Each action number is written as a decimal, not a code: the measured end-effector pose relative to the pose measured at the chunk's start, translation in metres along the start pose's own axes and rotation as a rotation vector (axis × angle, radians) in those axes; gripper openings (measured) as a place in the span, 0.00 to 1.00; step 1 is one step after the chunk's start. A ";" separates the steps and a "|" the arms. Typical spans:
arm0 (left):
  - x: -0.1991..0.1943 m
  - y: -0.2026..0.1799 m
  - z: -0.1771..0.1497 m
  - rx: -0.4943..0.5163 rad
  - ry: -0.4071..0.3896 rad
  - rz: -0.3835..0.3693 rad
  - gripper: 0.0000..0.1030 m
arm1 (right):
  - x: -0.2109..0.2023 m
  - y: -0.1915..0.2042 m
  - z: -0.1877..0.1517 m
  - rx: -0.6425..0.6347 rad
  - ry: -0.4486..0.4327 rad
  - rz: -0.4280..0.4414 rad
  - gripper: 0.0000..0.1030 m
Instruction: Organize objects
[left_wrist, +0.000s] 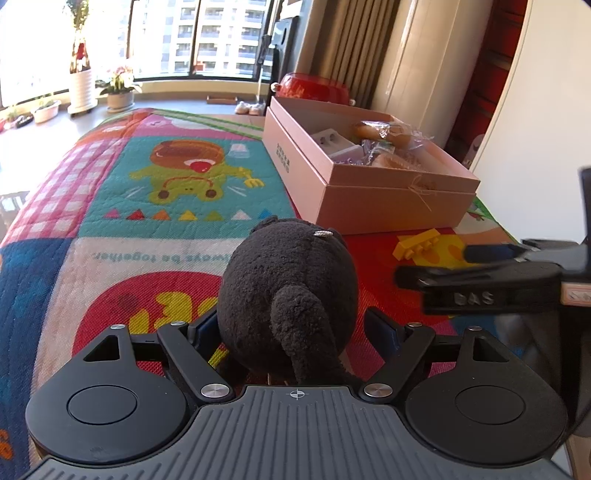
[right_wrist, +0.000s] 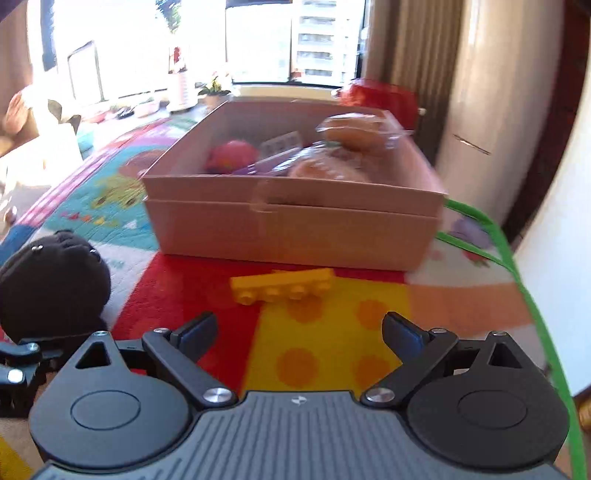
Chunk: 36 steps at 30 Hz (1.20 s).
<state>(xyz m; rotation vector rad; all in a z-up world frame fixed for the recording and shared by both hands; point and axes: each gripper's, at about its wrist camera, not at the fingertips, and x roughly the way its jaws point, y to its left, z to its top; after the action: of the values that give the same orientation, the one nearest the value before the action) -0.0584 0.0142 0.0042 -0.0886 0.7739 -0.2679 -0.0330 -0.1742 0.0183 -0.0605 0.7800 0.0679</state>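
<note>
A black plush toy (left_wrist: 288, 291) sits on the colourful play mat between the fingers of my left gripper (left_wrist: 295, 332), which is open around it with a gap on the right side. It also shows in the right wrist view (right_wrist: 51, 280) at the far left. A yellow toy brick (right_wrist: 284, 286) lies on the mat just ahead of my right gripper (right_wrist: 299, 332), which is open and empty. The brick also shows in the left wrist view (left_wrist: 417, 245). A pink cardboard box (right_wrist: 295, 229) behind the brick holds wrapped buns, a pink ball and other items.
The play mat (left_wrist: 147, 206) covers the surface, with a green border (right_wrist: 509, 266) at its right edge. A red pot (left_wrist: 314, 86) stands behind the box (left_wrist: 354, 199). A white wall and curtain are on the right. Flower pots stand by the window.
</note>
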 end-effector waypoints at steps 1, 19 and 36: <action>0.000 0.000 0.000 0.002 -0.001 0.000 0.82 | 0.002 0.002 0.003 -0.002 -0.003 0.009 0.93; -0.010 -0.007 -0.006 0.064 -0.035 0.028 0.61 | -0.060 -0.006 -0.019 -0.110 -0.116 0.010 0.58; 0.060 -0.045 0.147 0.039 -0.175 -0.143 0.65 | -0.084 -0.030 -0.015 -0.018 -0.164 0.010 0.58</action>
<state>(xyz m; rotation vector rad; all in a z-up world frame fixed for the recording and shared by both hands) 0.0760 -0.0480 0.0759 -0.1291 0.5885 -0.4054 -0.1010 -0.2086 0.0675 -0.0674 0.6155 0.0881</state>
